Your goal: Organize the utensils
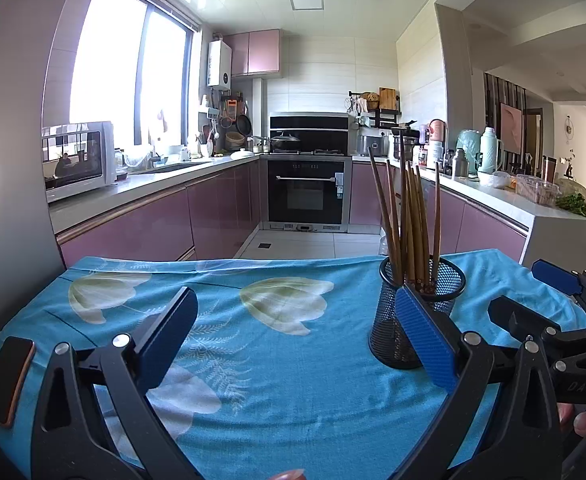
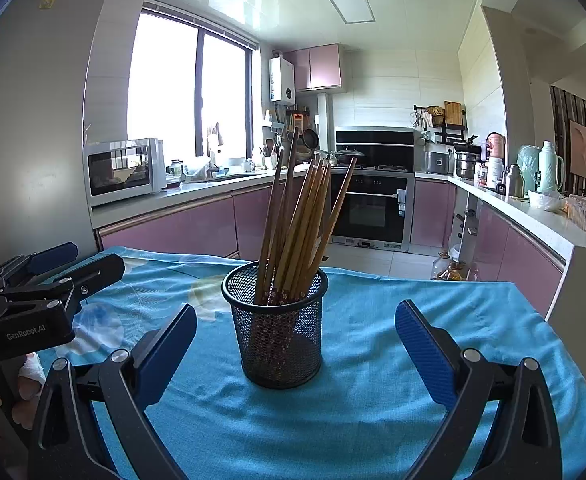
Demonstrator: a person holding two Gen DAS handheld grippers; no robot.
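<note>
On blue tablecloth (image 2: 373,420), chopsticks (image 2: 305,224) all upright inside mesh holder (image 2: 279,344); both my tongs, left gripper (image 1: 297,344) and right gripper (image 2: 295,356), released, empty; sorting looks finished.

You have one black mesh cup (image 2: 279,328) on the desk (image 2: 373,400), and it is the only container there. In it stand wooden chopsticks (image 2: 301,236); you can count roughly nine or ten of them, but they overlap too much for an exact number. You see one phone (image 1: 7,380) in an orange case lying at the desk's left edge. One blue floral cloth (image 1: 273,360) covers the desk. You are holding two hand-held grippers: the left hand-held gripper (image 1: 297,336) and the right hand-held gripper (image 2: 297,354), each with two blue-padded fingers.
</note>
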